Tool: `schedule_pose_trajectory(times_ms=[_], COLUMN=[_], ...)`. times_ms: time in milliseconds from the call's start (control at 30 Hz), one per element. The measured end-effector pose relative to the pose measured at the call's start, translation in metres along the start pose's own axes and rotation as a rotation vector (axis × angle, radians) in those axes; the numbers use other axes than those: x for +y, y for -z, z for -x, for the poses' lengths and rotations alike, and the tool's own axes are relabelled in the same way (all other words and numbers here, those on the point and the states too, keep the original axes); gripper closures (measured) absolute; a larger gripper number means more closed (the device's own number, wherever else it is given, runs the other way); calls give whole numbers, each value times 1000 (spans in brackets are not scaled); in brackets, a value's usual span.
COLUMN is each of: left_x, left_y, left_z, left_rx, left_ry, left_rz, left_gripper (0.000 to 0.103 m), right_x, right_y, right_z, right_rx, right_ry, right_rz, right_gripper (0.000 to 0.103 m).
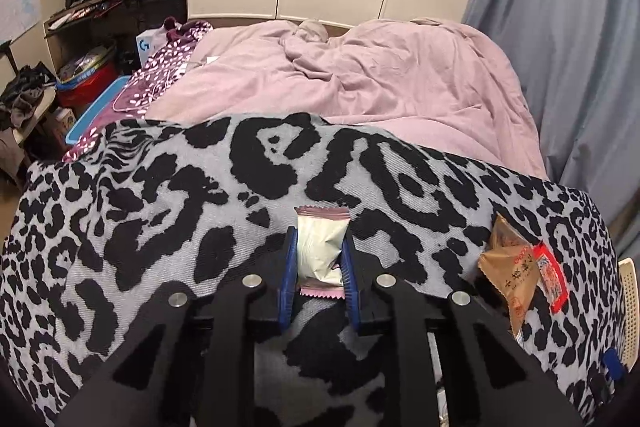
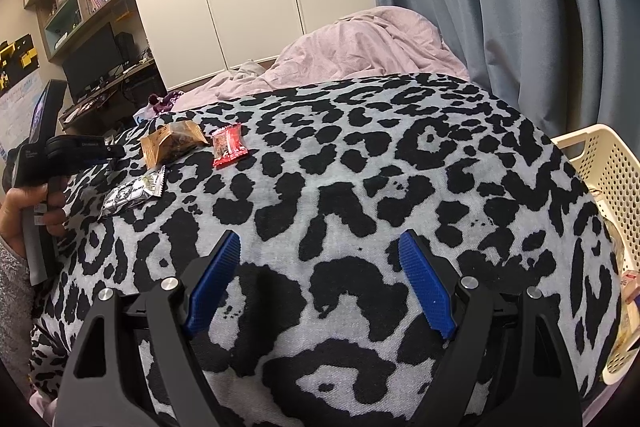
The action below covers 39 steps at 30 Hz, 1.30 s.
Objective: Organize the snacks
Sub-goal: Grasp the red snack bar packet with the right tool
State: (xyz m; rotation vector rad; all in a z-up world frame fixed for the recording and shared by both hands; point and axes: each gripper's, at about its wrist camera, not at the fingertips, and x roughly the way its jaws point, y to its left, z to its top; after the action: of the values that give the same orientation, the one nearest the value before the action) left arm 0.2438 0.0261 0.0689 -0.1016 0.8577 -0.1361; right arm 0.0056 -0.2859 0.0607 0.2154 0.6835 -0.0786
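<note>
So I've got the white snack packet with pink crimped ends (image 1: 322, 254) pinched in the left gripper (image 1: 319, 259) right now. The blue pads press on its two long sides, jaws pulled in as tight as they go, and the packet sits lengthwise between them with a crimped end sticking out at the near and far side. I grab it across the narrow middle because that's the puffy part, so the pads get something to bite on instead of sliding off a flat seam. Whether it's lifted off the leopard-print blanket (image 1: 160, 211) or just resting on it, I can't tell.

Just to the right lie a brown packet (image 1: 506, 267) and a red packet (image 1: 550, 277), touching each other. From the right wrist view there's also a black-and-white silver packet (image 2: 134, 191) nearer the hand (image 2: 24, 215) holding the left rig.

The right gripper (image 2: 320, 279) hangs over bare blanket, jaws wide apart, nothing in them. I'd guess I'm keeping it parked out of the way. The cream perforated basket (image 2: 600, 163) sits at the far right edge with some snacks already inside, so that's probably where this one goes.
</note>
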Motion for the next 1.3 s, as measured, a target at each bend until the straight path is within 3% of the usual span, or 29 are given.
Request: schedule_pose_trajectory(times_ms=[233, 600, 767, 900, 1233, 1300], left_x=[-5, -27, -32, -31, -28, -29], left_y=[6, 28, 38, 41, 45, 45], left_z=[20, 61, 71, 72, 75, 76], left_rx=[-28, -62, -58, -54, -51, -53], left_ry=[30, 126, 165, 181, 206, 205], left_rz=[-20, -83, -94, -98, -99, -99], left_gripper=[83, 83, 83, 83, 83, 83], right_x=[16, 54, 77, 88, 97, 99], right_y=[-10, -51, -64, -74, -92, -92], right_z=[-3, -38, -63, -84, -125, -126], right_rx=[-7, 66, 87, 133, 201, 199], right_ry=[-22, -176, -130, -98, -52, -40], right_rz=[32, 59, 127, 159, 189, 198], right_gripper=[20, 20, 21, 39, 58, 66])
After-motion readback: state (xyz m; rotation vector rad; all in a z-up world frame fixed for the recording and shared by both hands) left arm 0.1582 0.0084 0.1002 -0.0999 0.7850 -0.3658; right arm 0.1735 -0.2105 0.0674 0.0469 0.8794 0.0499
